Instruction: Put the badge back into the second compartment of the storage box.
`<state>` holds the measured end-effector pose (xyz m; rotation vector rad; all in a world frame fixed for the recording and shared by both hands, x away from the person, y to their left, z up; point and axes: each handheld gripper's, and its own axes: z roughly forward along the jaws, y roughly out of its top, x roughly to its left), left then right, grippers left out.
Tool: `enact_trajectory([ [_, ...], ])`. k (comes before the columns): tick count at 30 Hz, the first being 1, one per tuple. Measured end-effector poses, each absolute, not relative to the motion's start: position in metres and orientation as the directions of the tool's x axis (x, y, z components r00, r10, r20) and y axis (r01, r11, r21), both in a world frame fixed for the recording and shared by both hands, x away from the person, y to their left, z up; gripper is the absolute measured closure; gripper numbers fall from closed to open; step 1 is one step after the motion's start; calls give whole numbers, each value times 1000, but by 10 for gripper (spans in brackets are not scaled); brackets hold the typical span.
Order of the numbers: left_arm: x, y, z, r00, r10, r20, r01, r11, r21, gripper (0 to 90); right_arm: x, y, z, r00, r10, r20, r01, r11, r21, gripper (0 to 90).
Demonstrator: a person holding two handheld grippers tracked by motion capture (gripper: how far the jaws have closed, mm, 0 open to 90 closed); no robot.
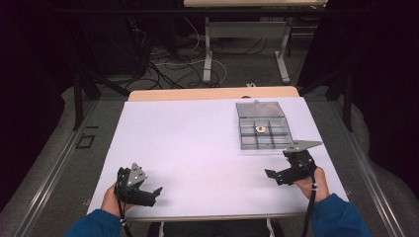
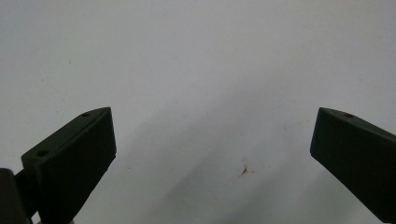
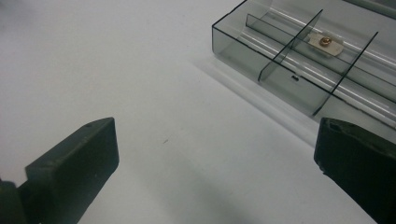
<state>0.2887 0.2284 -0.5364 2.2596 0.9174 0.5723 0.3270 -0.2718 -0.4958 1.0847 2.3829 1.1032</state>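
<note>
While both jaws stand spread and empty, right hand-held gripper (image 1: pixel 274 174) just beside the clear grey plastic compartment box (image 1: pixel 263 132), small brass-centred white piece (image 1: pixel 260 129) in its middle cell, left hand-held gripper (image 1: pixel 154 193) spread over the white desk (image 1: pixel 197 148)

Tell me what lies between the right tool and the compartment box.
Nothing: in the right gripper view, bare white tabletop runs from the open right tool to the compartment box.
</note>
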Motion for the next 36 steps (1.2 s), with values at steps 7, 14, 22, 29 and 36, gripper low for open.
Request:
enact_trajectory([
  [7, 289, 228, -536, 664, 731, 156, 460, -564, 686, 3, 309, -273, -500, -674, 737, 37, 505, 424, 752, 0],
  [14, 288, 228, -537, 662, 734, 151, 462, -558, 690, 3, 297, -275, -503, -678, 734, 29, 495, 427, 756, 0],
  [22, 289, 227, -537, 663, 733, 150, 462, -559, 689, 3, 285, -279, -509, -675, 737, 26, 499, 431, 752, 0],
  [29, 289, 227, -538, 660, 736, 153, 458, -555, 694, 3, 279, -280, -512, -680, 733, 6, 504, 461, 731, 0],
  [36, 289, 227, -538, 663, 734, 149, 461, -556, 691, 3, 275, -279, -515, -685, 728, -8, 497, 475, 726, 0],
])
